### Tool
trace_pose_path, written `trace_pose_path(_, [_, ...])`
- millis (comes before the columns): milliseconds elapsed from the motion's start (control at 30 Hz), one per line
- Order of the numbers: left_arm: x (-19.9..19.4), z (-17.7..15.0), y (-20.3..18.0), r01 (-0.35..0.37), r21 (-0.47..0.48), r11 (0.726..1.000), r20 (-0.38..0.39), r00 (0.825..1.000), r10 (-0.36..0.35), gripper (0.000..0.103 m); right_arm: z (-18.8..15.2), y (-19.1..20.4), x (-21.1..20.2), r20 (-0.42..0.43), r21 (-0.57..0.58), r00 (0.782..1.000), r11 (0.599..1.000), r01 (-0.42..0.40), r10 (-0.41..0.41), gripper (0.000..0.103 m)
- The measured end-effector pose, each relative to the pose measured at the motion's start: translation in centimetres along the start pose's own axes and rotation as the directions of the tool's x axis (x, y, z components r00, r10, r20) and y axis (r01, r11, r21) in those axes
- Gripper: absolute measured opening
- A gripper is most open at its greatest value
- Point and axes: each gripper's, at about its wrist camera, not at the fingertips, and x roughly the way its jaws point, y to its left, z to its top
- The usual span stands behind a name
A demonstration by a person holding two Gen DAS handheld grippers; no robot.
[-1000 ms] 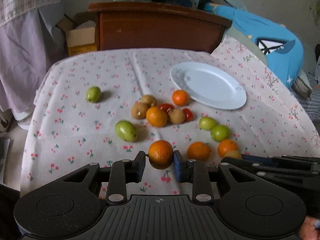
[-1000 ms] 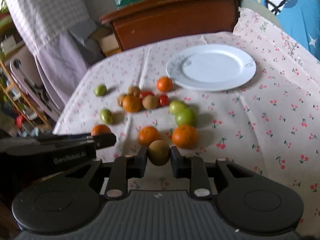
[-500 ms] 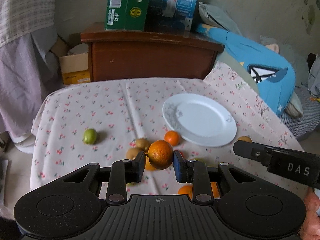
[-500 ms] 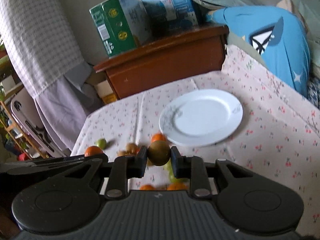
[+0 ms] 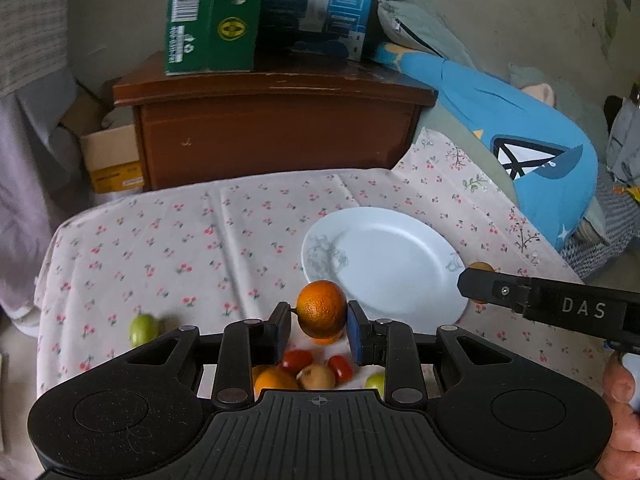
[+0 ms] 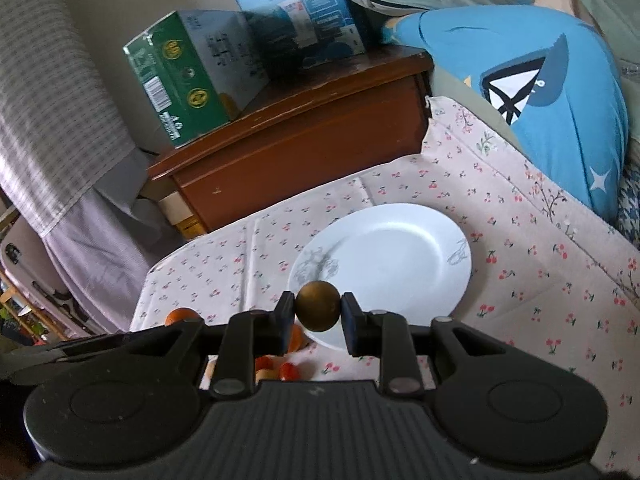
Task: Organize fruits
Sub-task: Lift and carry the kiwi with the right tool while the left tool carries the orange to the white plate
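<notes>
My left gripper (image 5: 320,326) is shut on an orange (image 5: 321,312), held above the cherry-print cloth just short of the white plate (image 5: 392,256). My right gripper (image 6: 318,314) is shut on a round brown fruit (image 6: 318,306), raised over the near rim of the same plate (image 6: 400,252). In the left wrist view the right gripper's dark finger (image 5: 500,290) reaches in from the right at the plate's edge, the brown fruit (image 5: 480,267) peeking behind it. Loose fruit lies below my left fingers: red tomatoes (image 5: 298,359), a brown fruit (image 5: 316,376), an orange (image 5: 272,380), a green one (image 5: 376,380).
A lone green fruit (image 5: 142,328) sits at the cloth's left side. Behind the table stands a brown wooden cabinet (image 5: 276,128) with a green box (image 5: 208,16) and a blue box (image 5: 320,4). A blue plush cushion (image 5: 532,160) lies on the right. A person's fingers (image 5: 618,416) show at the right edge.
Both grippers have risen and moved forward toward the plate, each still holding its fruit. The fruit pile has slipped down under the fingers, and the cabinet and boxes have come into view.
</notes>
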Motion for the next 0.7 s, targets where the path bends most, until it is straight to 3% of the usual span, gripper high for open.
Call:
trace_pose_path(333, [3.7,1.1,-1.4,0.007,0.042,0.999,-0.043,0.999,-0.005,0.027,1.0,-0.3,2.9,-0.033,-0.016,0.998,0.999,0.05,-0.051,0.025])
trace_pose_path(700, [8.0,1.9,-2.6,0.018,0.088,0.996,-0.095,0.995,-0.009,0.027,1.4,-2.8,6.2,-0.108,0.074,0.986,0.988,0.135,-0.127,0.025])
